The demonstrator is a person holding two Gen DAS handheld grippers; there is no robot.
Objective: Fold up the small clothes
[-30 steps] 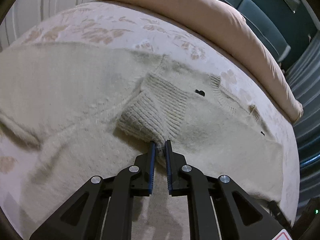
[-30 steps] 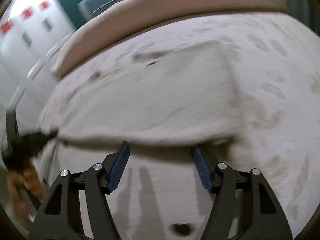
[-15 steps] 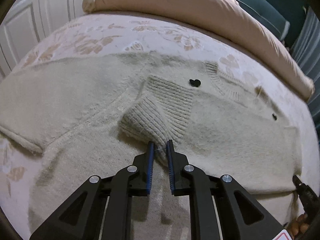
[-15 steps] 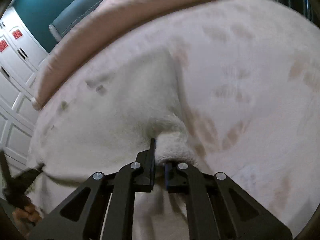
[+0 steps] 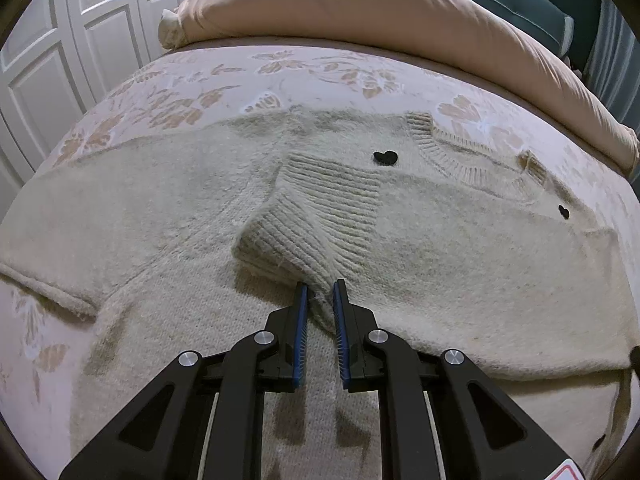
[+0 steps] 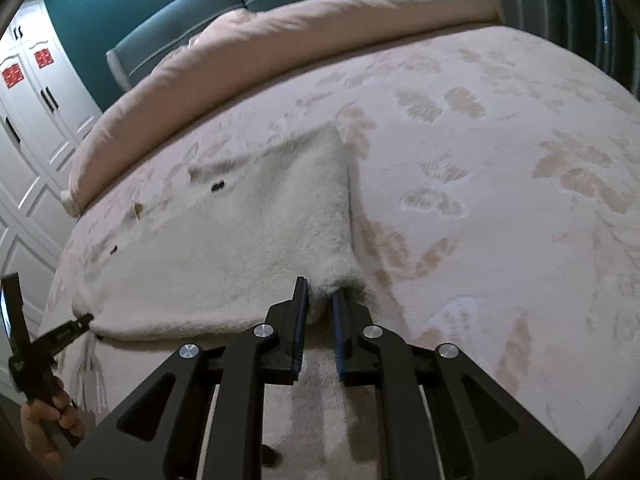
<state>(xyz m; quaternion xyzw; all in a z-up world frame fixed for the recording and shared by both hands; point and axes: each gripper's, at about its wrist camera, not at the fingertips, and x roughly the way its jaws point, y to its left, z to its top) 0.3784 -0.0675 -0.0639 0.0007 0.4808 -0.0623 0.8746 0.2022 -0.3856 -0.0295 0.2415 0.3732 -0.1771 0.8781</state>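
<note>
A cream fuzzy knit sweater (image 5: 460, 248) with small black hearts lies spread on the bed. One sleeve is folded across its chest, ribbed cuff (image 5: 316, 216) on top. My left gripper (image 5: 320, 300) is shut on the sleeve just behind the cuff. In the right wrist view the sweater (image 6: 240, 240) lies left of centre, and my right gripper (image 6: 320, 298) is shut on its near right corner, which bunches between the pads. The left gripper (image 6: 76, 324) shows at that view's left edge, on the fabric's edge.
The bed (image 5: 280, 76) has a pale floral cover and a rolled pink duvet (image 5: 380, 4) along its far side. White panelled wardrobe doors (image 5: 60, 52) stand to the left, a teal headboard (image 6: 248, 4) behind. Bare cover (image 6: 500, 200) lies right of the sweater.
My right gripper went from open to shut on the sweater's corner. My left gripper stayed shut on the sleeve while its view swung left and steadied.
</note>
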